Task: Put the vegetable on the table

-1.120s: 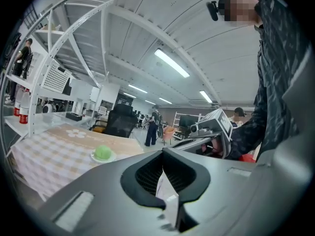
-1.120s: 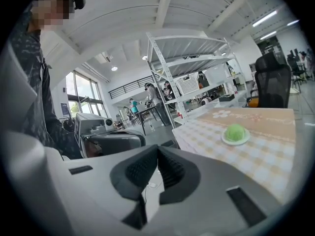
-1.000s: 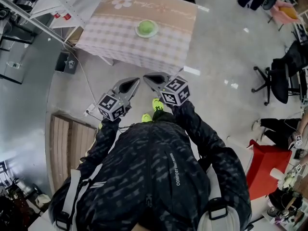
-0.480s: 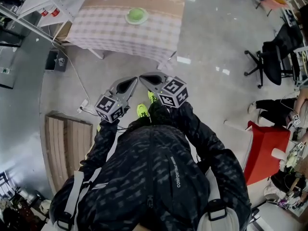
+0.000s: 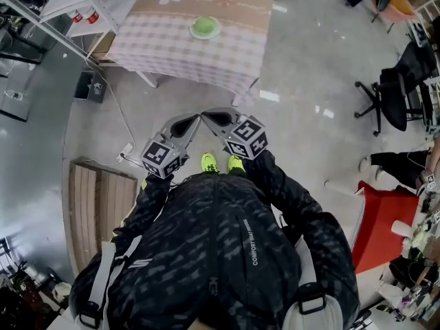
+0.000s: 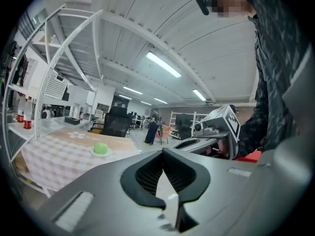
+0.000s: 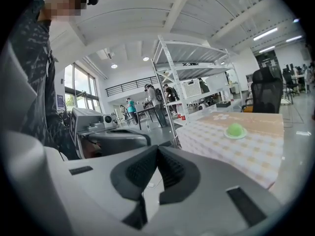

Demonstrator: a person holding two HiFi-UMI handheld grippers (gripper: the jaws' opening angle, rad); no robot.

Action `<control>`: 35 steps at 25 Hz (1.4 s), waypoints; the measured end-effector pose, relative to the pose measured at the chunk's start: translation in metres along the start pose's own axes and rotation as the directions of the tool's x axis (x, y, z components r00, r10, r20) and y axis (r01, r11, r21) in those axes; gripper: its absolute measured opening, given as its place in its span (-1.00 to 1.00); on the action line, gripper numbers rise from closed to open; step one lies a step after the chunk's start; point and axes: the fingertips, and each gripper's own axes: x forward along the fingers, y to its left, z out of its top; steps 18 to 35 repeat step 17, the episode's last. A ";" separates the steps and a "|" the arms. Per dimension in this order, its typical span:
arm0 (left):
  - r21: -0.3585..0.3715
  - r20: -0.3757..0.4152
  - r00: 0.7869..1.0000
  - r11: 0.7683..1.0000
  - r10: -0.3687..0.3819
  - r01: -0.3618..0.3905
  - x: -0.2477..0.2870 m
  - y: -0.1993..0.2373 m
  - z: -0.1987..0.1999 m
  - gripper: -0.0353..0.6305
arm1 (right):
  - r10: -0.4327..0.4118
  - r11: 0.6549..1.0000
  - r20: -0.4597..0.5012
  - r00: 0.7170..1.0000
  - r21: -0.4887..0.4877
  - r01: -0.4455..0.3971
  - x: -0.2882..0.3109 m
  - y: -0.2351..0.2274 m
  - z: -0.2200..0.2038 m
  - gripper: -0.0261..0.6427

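Head view: table point(image 5: 172, 47) higher in frame than a second ago; green vegetable point(image 5: 205, 25) on its plate there, well apart from left gripper point(image 5: 197, 118) and right gripper point(image 5: 205, 114). Left gripper view: jaws pressed together, empty. Right gripper view: likewise; metal shelving point(image 7: 197, 63) beside the checked cloth, grey floor point(image 5: 302, 115).

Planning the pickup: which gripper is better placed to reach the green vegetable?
Right, marginally. The left gripper and right gripper are both shut, empty, side by side, short of the table; the vegetable sits slightly right of its middle.
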 end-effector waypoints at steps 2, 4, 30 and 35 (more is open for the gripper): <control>0.016 0.007 1.000 1.000 0.011 -0.011 -0.003 0.004 0.005 -0.90 | 0.001 1.000 0.013 1.000 -0.017 -0.001 0.001 0.002 0.006 -0.92; 0.031 0.013 1.000 0.999 0.012 -0.012 -0.003 0.006 0.009 -0.90 | 0.003 0.999 0.031 1.000 -0.033 -0.002 0.000 0.004 0.012 -0.92; 0.033 0.016 1.000 0.999 0.017 -0.017 0.004 -0.009 0.014 -0.91 | -0.008 1.000 0.077 0.997 -0.019 0.010 -0.018 0.005 0.017 -0.92; 0.033 0.016 1.000 0.999 0.017 -0.017 0.004 -0.009 0.014 -0.91 | -0.008 1.000 0.077 0.997 -0.019 0.010 -0.018 0.005 0.017 -0.92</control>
